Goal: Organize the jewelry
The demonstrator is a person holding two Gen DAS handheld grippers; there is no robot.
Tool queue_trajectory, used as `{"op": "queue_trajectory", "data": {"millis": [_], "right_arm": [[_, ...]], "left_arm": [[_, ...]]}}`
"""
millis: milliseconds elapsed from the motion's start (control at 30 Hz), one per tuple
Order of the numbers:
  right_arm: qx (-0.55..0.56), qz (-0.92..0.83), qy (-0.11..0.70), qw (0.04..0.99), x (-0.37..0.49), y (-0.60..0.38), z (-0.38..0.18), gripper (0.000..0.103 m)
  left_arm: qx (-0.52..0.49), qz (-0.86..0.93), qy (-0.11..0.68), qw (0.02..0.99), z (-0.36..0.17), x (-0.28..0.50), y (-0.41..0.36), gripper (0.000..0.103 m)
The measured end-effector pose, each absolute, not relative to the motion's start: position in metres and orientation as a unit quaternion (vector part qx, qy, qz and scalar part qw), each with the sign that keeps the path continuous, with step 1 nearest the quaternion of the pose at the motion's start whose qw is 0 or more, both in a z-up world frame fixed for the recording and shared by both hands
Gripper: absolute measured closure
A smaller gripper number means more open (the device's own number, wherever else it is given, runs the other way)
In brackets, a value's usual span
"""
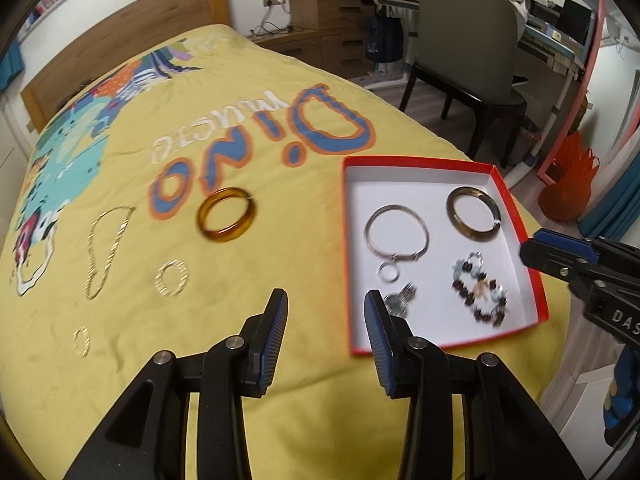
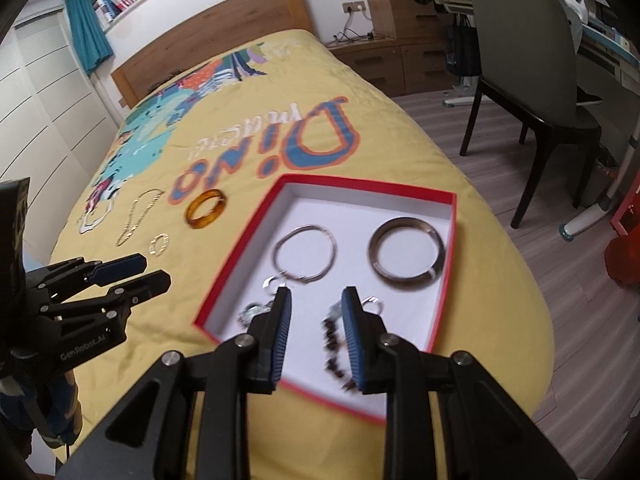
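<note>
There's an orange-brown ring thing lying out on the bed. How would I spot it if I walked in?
Look at the yellow bedspread, just below the big "Dino" lettering and left of the red-edged box. The amber bangle lies there: thick, glossy, translucent, unlike the thin gold chain and small gold hoop nearby.

My left gripper (image 1: 326, 300) is matte black, with ribbed blue pads (image 1: 280, 320) and silver pivot screws. My right gripper (image 2: 316, 298) looks identical; white "GenRobot.AI" lettering marks the left one's side.
</note>
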State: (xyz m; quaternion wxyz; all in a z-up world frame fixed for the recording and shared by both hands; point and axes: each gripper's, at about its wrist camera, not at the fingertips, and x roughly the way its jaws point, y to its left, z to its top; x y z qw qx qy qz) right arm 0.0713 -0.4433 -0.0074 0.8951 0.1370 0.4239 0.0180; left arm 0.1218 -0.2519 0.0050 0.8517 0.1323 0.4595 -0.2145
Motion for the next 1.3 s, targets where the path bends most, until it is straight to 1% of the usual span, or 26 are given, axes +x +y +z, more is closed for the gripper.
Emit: {"op": "queue_trajectory", "data": {"millis": [333,400,467,600,633,667,733,1033,1300], "right_arm": [[0.133,0.048,0.404,0.904,0.03,-0.391,0.018,0.078],[0.133,0.054,0.403,0.904,0.024,-0.381,0.02,0.078],[0.132,0.06,0.402,0.904,0.016,-0.37,0.021,0.078],[0.129,0.067,0.403,0.903,0.003,-0.351,0.021,0.078],[0.13,0.068,0.403,0.903,-0.001,-0.346,0.02,0.078],[0.13,0.069,0.403,0.903,-0.003,-0.342,0.02,0.074],[0.132,0.07,0.404,0.902,-0.008,-0.335,0.019,0.067],[0.133,0.07,0.405,0.902,-0.024,-0.307,0.019,0.066],[0.116,0.074,0.399,0.906,-0.039,-0.28,0.029,0.066]], "left_arm": [[0.117,-0.178,0.443,0.871,0.028,0.078,-0.185,0.063],[0.118,-0.17,0.441,0.873,0.03,0.069,-0.175,0.057],[0.117,-0.159,0.434,0.879,0.033,0.058,-0.162,0.043],[0.121,-0.134,0.422,0.888,0.037,0.038,-0.139,0.032],[0.121,-0.129,0.42,0.89,0.038,0.034,-0.135,0.028],[0.121,-0.123,0.417,0.892,0.04,0.029,-0.13,0.025],[0.124,-0.115,0.412,0.895,0.042,0.022,-0.123,0.025],[0.13,-0.098,0.389,0.907,0.057,-0.004,-0.099,0.025],[0.114,-0.096,0.366,0.919,0.069,-0.02,-0.081,0.024]]}}
